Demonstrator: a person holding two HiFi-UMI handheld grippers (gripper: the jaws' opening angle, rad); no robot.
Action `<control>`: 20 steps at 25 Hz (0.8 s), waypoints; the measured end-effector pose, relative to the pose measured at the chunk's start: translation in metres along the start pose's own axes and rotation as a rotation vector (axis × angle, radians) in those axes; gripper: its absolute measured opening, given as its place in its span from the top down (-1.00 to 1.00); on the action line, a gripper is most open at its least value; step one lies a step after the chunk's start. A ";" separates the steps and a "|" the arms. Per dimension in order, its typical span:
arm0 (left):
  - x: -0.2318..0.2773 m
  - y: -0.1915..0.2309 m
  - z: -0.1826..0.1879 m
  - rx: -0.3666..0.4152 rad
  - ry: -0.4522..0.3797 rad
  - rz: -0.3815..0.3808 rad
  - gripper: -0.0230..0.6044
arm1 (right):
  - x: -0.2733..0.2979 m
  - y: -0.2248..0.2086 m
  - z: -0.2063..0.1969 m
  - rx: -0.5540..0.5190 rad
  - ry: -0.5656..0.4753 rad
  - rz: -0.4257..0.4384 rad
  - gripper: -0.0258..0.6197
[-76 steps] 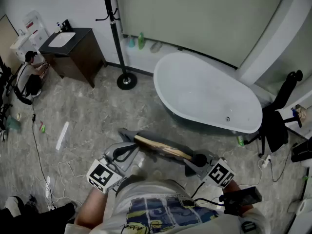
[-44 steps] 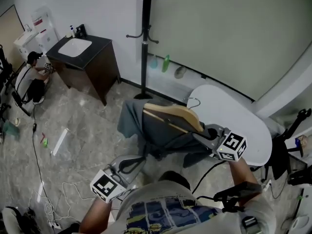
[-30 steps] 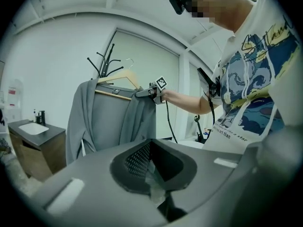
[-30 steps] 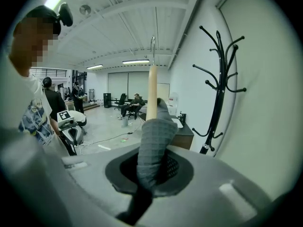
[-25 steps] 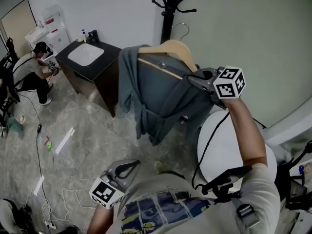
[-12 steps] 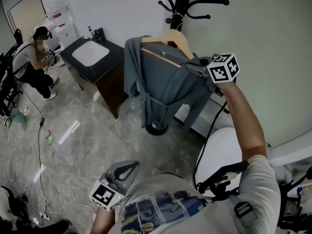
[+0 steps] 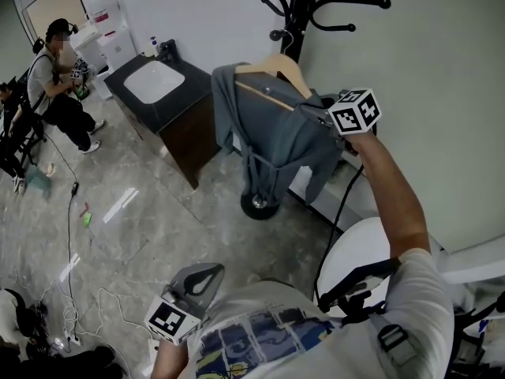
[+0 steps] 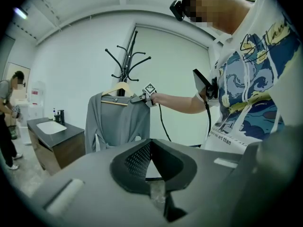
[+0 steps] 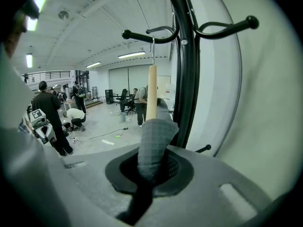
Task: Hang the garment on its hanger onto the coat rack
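A grey garment (image 7: 272, 136) hangs on a wooden hanger (image 7: 268, 68). My right gripper (image 7: 316, 115) is raised and shut on the garment's shoulder over the hanger's end. In the right gripper view, grey fabric (image 9: 152, 145) fills the jaws. The wooden hanger (image 9: 151, 91) and its metal hook (image 9: 153, 46) rise right beside an arm (image 9: 144, 37) of the black coat rack (image 9: 182, 65). I cannot tell whether the hook rests on it. My left gripper (image 7: 197, 279) hangs low near my body, shut and holding nothing.
A dark cabinet with a white sink (image 7: 158, 85) stands left of the coat rack's base (image 7: 259, 205). A white bathtub (image 7: 355, 251) lies to the right below my arm. People (image 7: 59, 77) stand at the far left; cables (image 7: 79, 290) lie on the floor.
My right gripper has lifted the garment from low over the floor up to the coat rack's arms, ending closer to the pole. The left gripper stayed low.
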State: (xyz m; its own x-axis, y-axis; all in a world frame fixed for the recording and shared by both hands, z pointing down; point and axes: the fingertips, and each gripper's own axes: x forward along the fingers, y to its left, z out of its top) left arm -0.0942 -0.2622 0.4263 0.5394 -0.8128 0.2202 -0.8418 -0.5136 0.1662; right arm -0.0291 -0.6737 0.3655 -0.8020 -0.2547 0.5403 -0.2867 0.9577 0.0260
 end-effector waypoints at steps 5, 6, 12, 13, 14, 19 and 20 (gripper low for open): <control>0.008 -0.001 0.001 0.005 0.007 -0.008 0.92 | 0.007 -0.008 -0.002 0.007 -0.022 0.007 0.89; 0.007 -0.001 0.001 0.008 0.006 -0.009 0.92 | 0.008 -0.007 -0.002 0.004 -0.025 0.009 0.89; -0.008 -0.003 -0.002 -0.010 -0.002 -0.006 0.92 | 0.009 -0.011 -0.003 -0.028 -0.052 -0.029 0.80; -0.011 -0.002 -0.003 -0.010 0.000 -0.006 0.92 | 0.009 -0.014 -0.003 -0.034 -0.063 -0.042 0.75; -0.013 -0.002 -0.005 -0.009 0.002 -0.006 0.92 | 0.009 -0.017 -0.003 -0.043 -0.075 -0.061 0.69; -0.034 -0.003 -0.009 0.000 0.003 -0.019 0.92 | -0.008 -0.022 -0.003 -0.090 -0.108 -0.195 0.26; -0.040 -0.004 -0.010 0.003 0.004 -0.025 0.92 | -0.015 -0.018 -0.002 -0.096 -0.118 -0.216 0.24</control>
State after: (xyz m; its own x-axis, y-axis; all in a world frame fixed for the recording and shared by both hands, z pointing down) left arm -0.1123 -0.2251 0.4262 0.5600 -0.7989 0.2194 -0.8283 -0.5342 0.1689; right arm -0.0108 -0.6873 0.3581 -0.7845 -0.4634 0.4120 -0.4114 0.8861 0.2132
